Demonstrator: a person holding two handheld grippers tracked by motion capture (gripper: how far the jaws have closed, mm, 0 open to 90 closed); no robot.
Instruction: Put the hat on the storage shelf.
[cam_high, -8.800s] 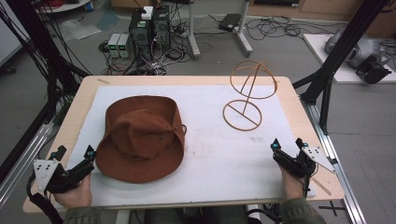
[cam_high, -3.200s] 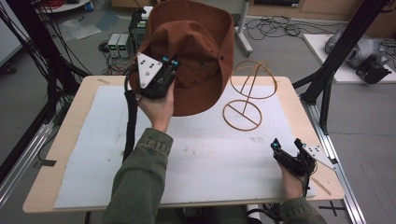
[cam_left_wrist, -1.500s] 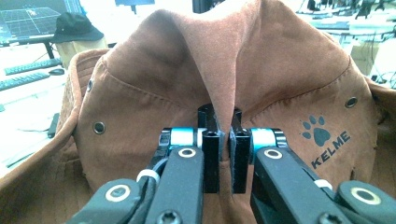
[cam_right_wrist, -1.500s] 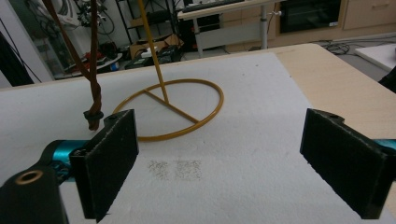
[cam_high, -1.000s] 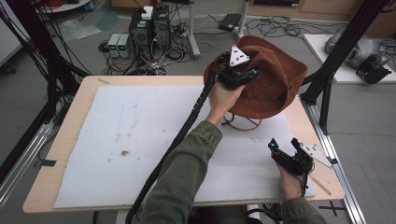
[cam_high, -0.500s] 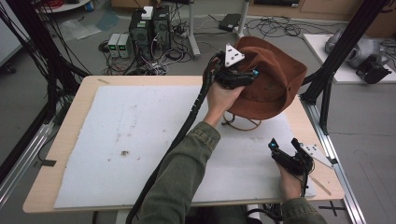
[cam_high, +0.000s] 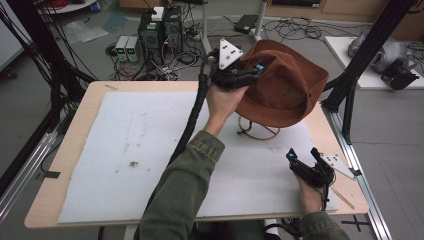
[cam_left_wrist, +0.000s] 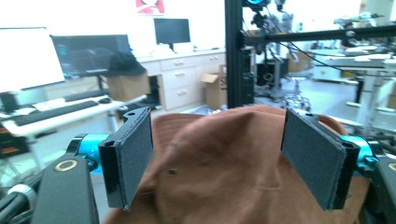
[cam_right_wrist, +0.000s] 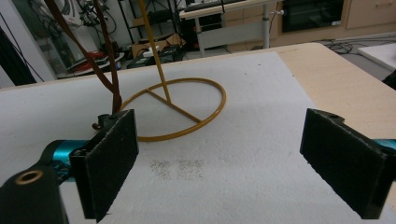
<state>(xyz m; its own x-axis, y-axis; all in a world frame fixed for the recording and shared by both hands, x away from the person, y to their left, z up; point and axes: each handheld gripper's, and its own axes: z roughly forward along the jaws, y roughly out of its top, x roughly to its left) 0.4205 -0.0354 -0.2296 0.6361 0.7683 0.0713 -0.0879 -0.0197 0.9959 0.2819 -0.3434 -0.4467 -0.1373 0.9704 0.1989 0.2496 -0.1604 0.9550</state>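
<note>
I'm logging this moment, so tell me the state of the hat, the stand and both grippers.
Brown hat: sitting on top of the stand, tilted.
Wire stand: upright on the white mat.
Left gripper: open, at the hat's crown.
Right gripper: open, low over the mat, holding nothing.

Nothing readable anywhere here, honestly: no labels, brands or numbers legible on the hat, the grippers or the counter.

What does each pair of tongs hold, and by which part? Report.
Nothing: left tongs open astride the hat's crown, right tongs open over the mat.
</note>
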